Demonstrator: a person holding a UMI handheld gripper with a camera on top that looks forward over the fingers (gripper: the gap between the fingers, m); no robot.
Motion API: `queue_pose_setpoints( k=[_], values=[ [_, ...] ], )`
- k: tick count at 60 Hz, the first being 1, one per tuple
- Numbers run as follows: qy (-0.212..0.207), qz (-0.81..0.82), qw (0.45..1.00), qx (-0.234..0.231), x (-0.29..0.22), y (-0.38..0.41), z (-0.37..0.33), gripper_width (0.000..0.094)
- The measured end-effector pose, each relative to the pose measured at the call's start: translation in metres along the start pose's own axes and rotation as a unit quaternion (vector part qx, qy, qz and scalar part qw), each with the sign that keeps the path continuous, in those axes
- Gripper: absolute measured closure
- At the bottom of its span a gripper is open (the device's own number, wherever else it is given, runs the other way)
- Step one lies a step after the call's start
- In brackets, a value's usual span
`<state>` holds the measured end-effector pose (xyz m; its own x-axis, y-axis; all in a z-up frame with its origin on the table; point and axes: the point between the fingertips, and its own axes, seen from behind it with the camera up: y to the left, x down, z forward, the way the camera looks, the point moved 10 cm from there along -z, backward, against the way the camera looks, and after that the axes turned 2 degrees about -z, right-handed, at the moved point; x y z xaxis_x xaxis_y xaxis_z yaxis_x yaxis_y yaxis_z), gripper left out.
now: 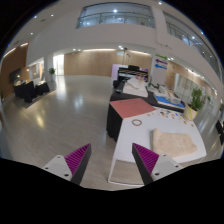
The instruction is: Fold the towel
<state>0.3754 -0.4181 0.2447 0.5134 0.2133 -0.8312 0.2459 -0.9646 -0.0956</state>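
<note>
A beige towel point(176, 145) lies crumpled on a white table point(136, 143), ahead of my fingers and to the right. My gripper point(112, 162) is held high above the floor, short of the table's near corner. It is open, with nothing between the magenta pads point(79, 159); only the floor and the table's corner show in the gap.
A small dark ring point(137, 122) lies on the white table beyond the towel. Behind it stands a dark desk with a pink sheet point(130, 107). More desks with clutter point(165, 97) and a plant point(195, 101) lie to the right. Open tiled floor point(70, 115) stretches to the left.
</note>
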Motion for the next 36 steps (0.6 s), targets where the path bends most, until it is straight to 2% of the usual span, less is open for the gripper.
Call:
queue_pose_setpoints(
  k=[21, 29, 36],
  values=[
    [0.022, 0.052, 0.991, 0.119, 0.027, -0.113, 0.032, 0.0079],
    [0.029, 0.063, 0.987, 0.148, 0.043, -0.152, 0.058, 0.0078],
    [0.033, 0.070, 0.986, 0.151, 0.058, -0.171, 0.078, 0.0078]
  ],
)
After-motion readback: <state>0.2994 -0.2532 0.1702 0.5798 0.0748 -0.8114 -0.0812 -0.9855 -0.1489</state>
